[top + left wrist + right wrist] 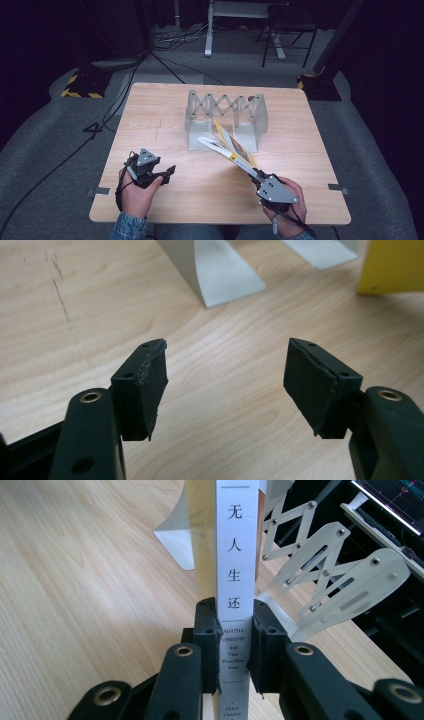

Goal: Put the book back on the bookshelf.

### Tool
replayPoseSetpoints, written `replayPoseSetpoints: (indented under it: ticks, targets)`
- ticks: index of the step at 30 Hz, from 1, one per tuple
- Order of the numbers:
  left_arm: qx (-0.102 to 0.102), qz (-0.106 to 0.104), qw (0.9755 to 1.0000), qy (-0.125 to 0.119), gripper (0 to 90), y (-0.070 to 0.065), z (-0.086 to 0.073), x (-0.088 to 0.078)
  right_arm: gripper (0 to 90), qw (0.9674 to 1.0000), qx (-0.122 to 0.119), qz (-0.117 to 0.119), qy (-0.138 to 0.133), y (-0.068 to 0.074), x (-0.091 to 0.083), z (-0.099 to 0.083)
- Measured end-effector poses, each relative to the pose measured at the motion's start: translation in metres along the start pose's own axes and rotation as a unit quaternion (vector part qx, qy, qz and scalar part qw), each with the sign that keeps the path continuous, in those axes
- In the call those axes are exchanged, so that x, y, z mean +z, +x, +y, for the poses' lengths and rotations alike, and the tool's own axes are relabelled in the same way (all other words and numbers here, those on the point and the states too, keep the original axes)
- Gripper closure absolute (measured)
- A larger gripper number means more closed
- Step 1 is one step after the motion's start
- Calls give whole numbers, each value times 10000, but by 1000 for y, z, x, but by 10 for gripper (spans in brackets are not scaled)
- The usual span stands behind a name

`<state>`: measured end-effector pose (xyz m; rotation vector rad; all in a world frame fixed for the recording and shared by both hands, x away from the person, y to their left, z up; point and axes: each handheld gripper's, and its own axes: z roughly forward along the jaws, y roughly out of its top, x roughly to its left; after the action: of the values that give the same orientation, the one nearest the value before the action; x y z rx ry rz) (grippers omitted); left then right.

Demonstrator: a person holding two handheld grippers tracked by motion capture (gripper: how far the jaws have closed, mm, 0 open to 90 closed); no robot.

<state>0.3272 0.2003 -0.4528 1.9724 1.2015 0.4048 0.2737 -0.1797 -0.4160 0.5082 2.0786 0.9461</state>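
A book (231, 148) is gripped by its near end between the closed jaws of the right gripper (258, 176), at the right near part of the table (165, 105). In the right gripper view the white spine (235, 570) is seen clamped between both pads. The book is held tilted, its far end raised just in front of the grey rack (225, 117) at the table's middle. The left gripper (167, 174) is held at the left near side, jaws wide open with nothing between them, above bare wood.
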Motion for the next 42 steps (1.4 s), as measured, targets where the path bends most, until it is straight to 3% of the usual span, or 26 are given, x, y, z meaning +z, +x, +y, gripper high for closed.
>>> replayPoseSetpoints:
  ticks: [6,14,15,20,22,30,33,35,42]
  targets:
    - [247,252,9987,381,326,9,-17,16,770,9993,348,41,-120,-12,-5,5]
    - [161,404,9977,517,322,23,-32,27,770,9980,555,-118,-277,-25,-8,10]
    - [197,413,9974,552,319,25,-33,28,770,9972,673,-143,-307,-29,-8,11]
    - [304,412,9976,457,305,29,-35,30,770,9960,818,-238,-275,-37,-7,13]
    - [291,369,9983,341,288,30,-36,33,770,9942,989,-296,-286,-43,-5,13]
    - [337,321,9983,354,280,33,-35,34,770,9890,1378,-417,-353,-58,0,13]
    - [357,318,9982,359,277,33,-34,34,771,9865,1486,-582,-367,-63,3,14]
    - [378,327,9981,366,276,33,-34,34,770,9834,1648,-652,-389,-69,7,16]
    - [349,320,9982,371,276,33,-34,34,770,9790,1841,-727,-484,-80,16,20]
